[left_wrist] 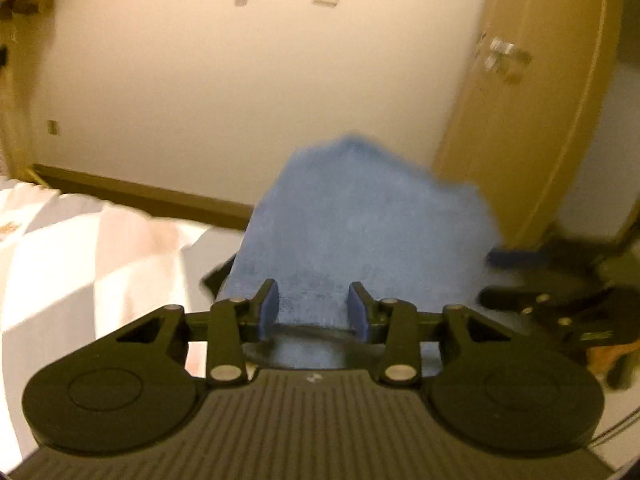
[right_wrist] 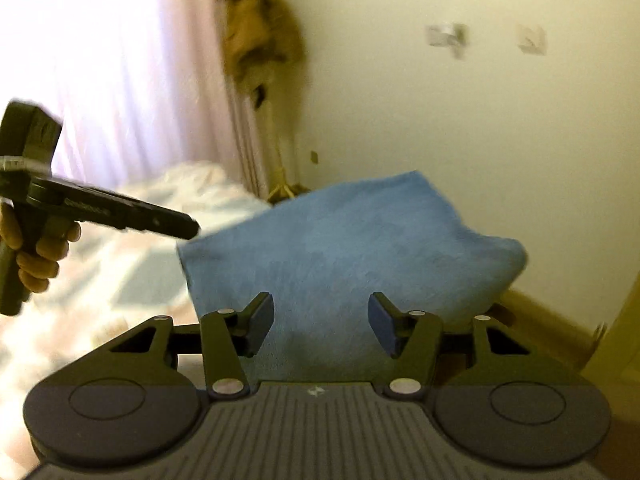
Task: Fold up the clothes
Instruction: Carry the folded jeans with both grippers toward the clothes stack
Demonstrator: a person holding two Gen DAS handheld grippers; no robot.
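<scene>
A blue fleecy cloth (left_wrist: 360,216) is raised off the bed and blurred. In the left wrist view a bunch of it fills the gap between my left gripper's (left_wrist: 314,306) pads, which press on it. The right wrist view shows that same left gripper (right_wrist: 188,230) from the side, its tip at the left corner of the cloth (right_wrist: 352,240), with a hand (right_wrist: 40,256) on its grip. My right gripper (right_wrist: 320,320) stands open, its pads spread wide over the cloth's near edge without pressing on it. The right gripper (left_wrist: 490,278) also shows beside the cloth's right edge.
A bed with a pale patterned quilt (right_wrist: 120,280) lies below and to the left. A cream wall and skirting board are behind, with a wooden door (left_wrist: 532,140) at the right. A bright curtain (right_wrist: 100,60) and a hanging brown garment (right_wrist: 260,32) are at the back left.
</scene>
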